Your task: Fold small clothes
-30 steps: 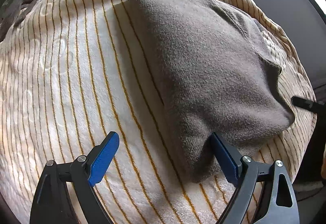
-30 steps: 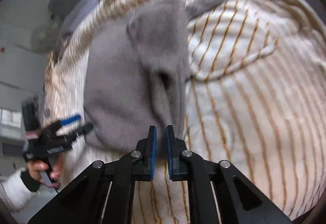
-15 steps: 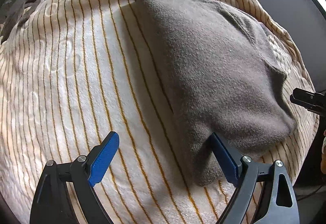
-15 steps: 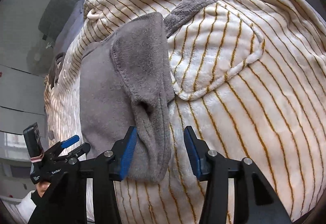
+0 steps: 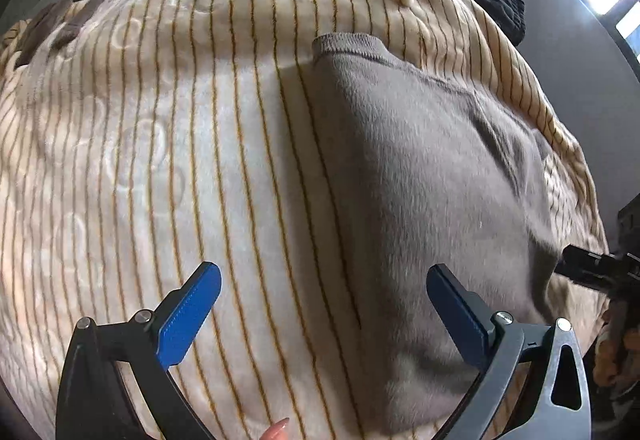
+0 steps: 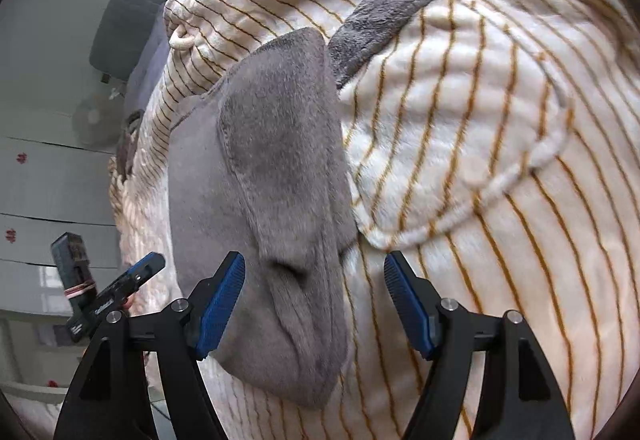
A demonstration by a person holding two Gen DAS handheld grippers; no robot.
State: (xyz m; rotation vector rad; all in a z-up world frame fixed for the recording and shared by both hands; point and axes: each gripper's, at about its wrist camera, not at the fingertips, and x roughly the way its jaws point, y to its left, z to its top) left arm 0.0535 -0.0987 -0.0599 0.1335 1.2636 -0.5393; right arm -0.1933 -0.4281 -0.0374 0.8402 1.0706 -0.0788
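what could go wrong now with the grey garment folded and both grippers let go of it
The right gripper, fingers just opened, has the grey garment's folded flap lying loose between them; pulling away could snag the fleece and undo the fold. The left gripper is open over the garment's edge, and its right finger may drag it. The striped blanket looks soft, so the fold might slump.

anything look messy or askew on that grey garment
Yes: the grey garment is folded unevenly. Its top flap sits skewed, bunching into wrinkles at the near end between the open right tool, on the striped blanket.
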